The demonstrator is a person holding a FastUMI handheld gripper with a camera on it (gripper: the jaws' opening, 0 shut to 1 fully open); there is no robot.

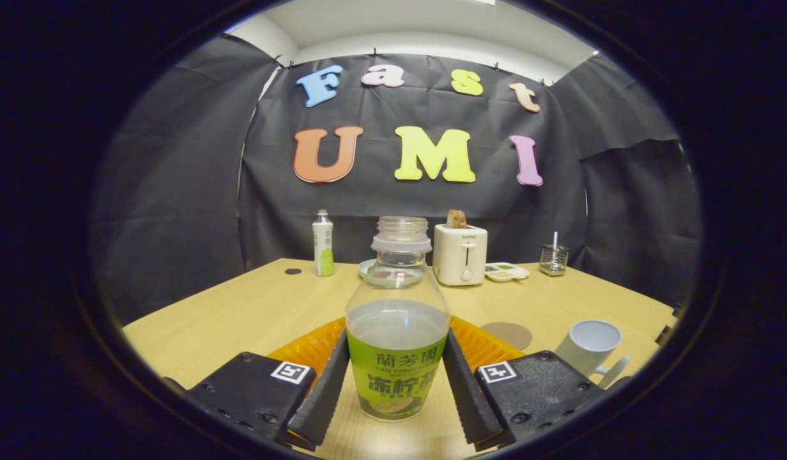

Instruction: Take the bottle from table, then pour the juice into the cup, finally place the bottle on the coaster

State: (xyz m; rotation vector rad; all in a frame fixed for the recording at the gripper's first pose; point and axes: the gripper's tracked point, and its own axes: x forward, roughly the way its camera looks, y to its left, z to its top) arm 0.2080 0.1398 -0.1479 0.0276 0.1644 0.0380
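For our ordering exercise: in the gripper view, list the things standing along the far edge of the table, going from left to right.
Small green-labelled bottle → pale plate → white toaster → white divided tray → glass holder with a stick in it. Nearer, the gripper has its fingers against both sides of the open juice bottle.

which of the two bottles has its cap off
The bottle between the gripper fingers, which press on its sides: its neck is open, no cap. The other bottle, far back by the booth wall, has a cap on.
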